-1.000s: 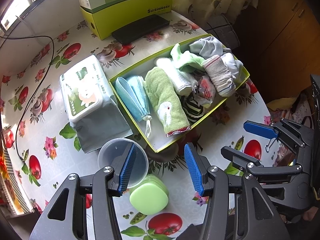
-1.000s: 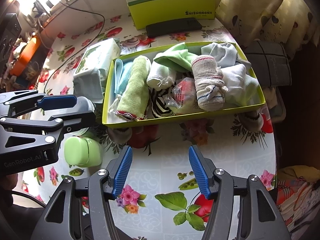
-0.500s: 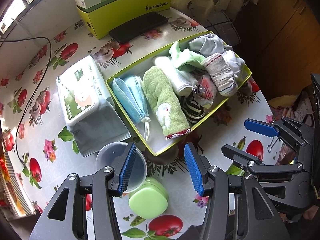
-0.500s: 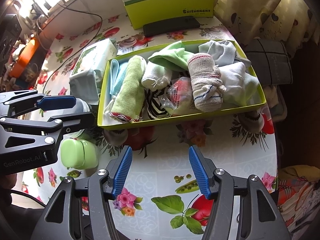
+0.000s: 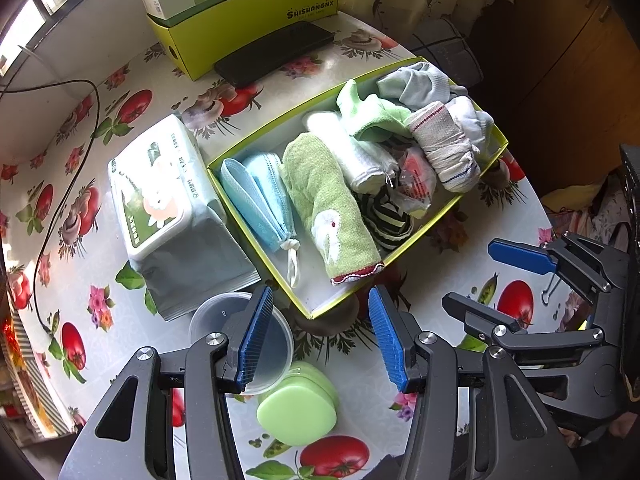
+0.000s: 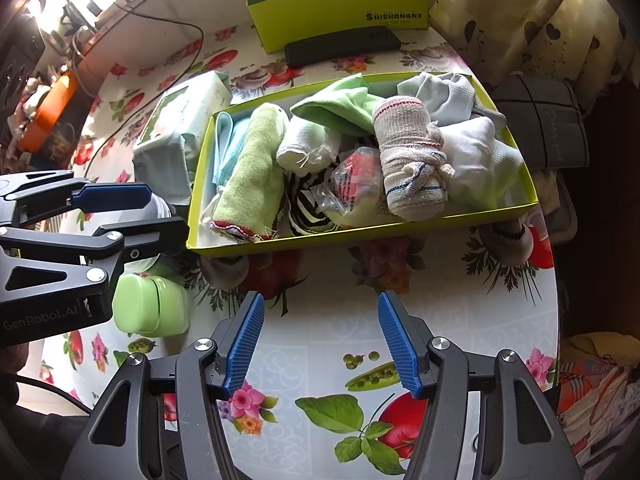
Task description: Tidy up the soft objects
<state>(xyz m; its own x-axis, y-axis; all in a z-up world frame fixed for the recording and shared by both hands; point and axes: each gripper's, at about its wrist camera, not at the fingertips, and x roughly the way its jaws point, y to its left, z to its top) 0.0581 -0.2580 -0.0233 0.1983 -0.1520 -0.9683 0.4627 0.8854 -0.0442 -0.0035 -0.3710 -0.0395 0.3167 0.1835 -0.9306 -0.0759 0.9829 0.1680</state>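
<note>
A yellow-green open box (image 5: 404,250) (image 6: 360,236) on the flowered table holds soft things: blue face masks (image 5: 256,196), a green towel with a rabbit (image 5: 328,204) (image 6: 252,172), a white roll (image 5: 352,152), a striped sock (image 5: 384,216), a plastic packet (image 6: 356,180), a grey rolled cloth (image 5: 444,148) (image 6: 408,160) and pale socks (image 5: 420,84). My left gripper (image 5: 320,338) is open and empty, just short of the box's near corner. My right gripper (image 6: 322,344) is open and empty over bare table in front of the box.
A wet-wipes pack (image 5: 168,208) lies left of the box. A clear plastic cup (image 5: 240,336) and a green soap case (image 5: 298,404) (image 6: 152,306) sit by my left gripper. A green carton (image 5: 248,12) and black phone (image 5: 276,54) lie behind. The table edge curves at right.
Both grippers have drawn back slightly from the box; the scene has shifted a little up and left in both views. Both stay open and empty.
</note>
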